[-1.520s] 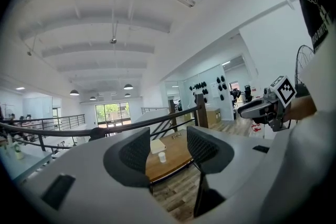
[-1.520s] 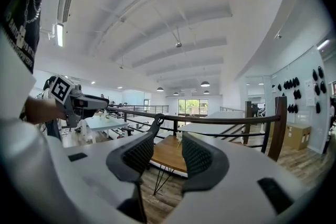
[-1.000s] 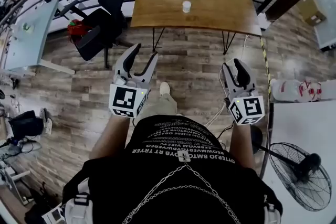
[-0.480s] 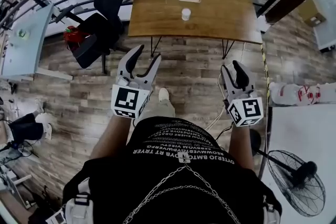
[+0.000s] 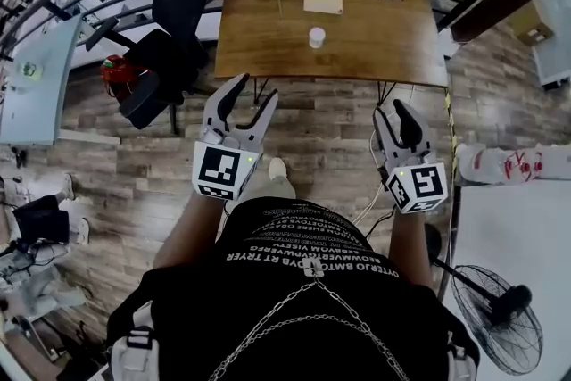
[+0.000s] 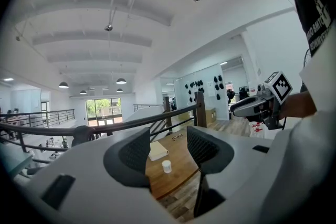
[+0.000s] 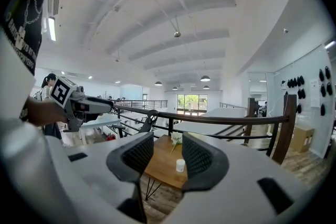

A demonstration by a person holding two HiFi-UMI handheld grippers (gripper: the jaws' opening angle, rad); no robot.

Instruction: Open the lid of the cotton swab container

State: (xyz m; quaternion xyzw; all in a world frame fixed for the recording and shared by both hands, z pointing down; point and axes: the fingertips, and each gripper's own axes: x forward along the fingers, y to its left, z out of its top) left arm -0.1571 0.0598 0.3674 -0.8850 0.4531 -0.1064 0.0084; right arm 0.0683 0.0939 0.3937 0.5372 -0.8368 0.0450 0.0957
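Wooden table (image 5: pixel 357 40) by railing (image 7: pixel 210 119), cotton swab container (image 5: pixel 317 37) mid-table, left gripper (image 5: pixel 254 89), right gripper (image 5: pixel 393 110) short of it, both claws apart, empty.

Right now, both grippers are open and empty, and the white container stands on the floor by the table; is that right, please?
Not quite: the container stands on the table, not the floor, as the head view shows. The left gripper and right gripper are indeed open and empty.
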